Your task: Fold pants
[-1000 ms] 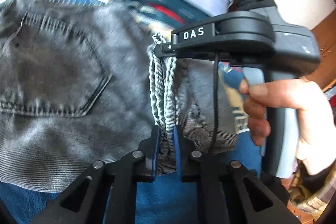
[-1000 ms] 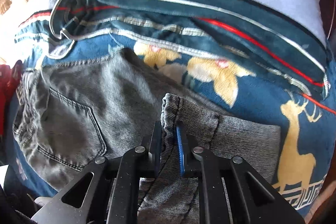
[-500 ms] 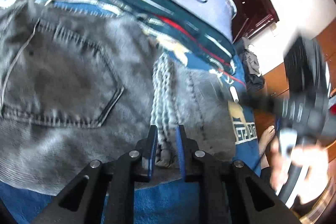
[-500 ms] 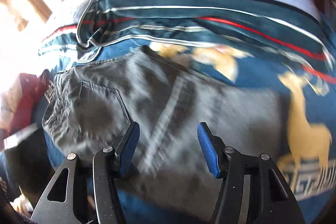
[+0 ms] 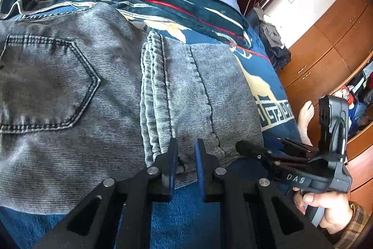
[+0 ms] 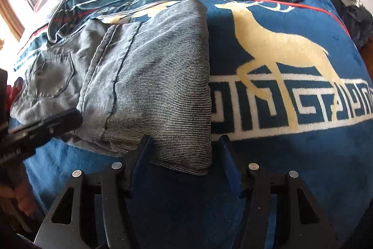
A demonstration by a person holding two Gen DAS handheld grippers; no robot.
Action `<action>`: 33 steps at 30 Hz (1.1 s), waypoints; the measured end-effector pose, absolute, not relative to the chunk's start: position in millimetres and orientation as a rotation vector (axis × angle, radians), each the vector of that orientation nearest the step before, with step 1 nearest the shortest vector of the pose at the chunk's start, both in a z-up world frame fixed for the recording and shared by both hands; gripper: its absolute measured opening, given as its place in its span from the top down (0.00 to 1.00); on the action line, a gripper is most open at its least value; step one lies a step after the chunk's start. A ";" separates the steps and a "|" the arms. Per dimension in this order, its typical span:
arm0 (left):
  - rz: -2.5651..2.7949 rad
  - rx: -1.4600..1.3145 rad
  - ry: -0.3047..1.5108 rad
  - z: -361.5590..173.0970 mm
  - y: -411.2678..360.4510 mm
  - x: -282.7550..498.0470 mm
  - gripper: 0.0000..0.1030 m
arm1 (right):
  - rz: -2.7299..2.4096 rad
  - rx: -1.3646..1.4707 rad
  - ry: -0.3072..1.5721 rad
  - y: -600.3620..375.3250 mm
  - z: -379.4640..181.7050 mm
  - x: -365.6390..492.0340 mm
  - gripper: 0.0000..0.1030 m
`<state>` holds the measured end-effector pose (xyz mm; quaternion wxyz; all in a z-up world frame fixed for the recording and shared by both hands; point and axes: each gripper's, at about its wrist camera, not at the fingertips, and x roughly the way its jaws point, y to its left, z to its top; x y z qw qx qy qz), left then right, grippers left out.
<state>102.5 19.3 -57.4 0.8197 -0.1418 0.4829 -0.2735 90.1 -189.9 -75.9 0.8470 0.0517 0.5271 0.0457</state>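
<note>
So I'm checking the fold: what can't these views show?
- Waistband end of the pants: cut off by the left view's edge.
- Layers under the folded legs: covered by the top denim.
- Whether the left tool grips cloth: its fingers hide the contact.

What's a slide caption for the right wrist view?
Right gripper, jaws open, hovering at the near edge of folded grey jeans on a blue deer-print blanket.

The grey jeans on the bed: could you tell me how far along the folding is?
Done: the grey jeans lie with the legs doubled over toward the back pocket. In hand: the left gripper sits nearly closed at the near edge; whether it grips cloth is unclear. The right gripper is open, straddling the fold's corner. Left: probably one more fold.
</note>
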 end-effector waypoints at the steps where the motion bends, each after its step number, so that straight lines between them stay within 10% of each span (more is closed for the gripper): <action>1: -0.578 -0.309 1.027 -56.4 21.0 104.4 0.82 | 0.098 0.127 1.114 -191.4 -74.0 90.8 0.46; 3: -0.552 -0.303 1.017 -50.3 24.9 100.1 0.79 | 0.096 0.181 1.110 -198.5 -68.2 87.7 0.44; 7: -0.422 -0.242 0.998 -36.7 28.0 90.2 0.41 | 0.064 0.177 1.036 -196.2 -46.1 73.8 0.42; 14: -0.255 -0.129 0.935 -1.2 54.6 77.6 0.19 | 0.145 0.111 0.983 -164.1 -22.1 67.2 0.36; 33: -0.015 -0.106 0.950 24.1 154.7 88.7 0.10 | 0.410 -0.081 0.966 -18.7 -3.5 69.9 0.21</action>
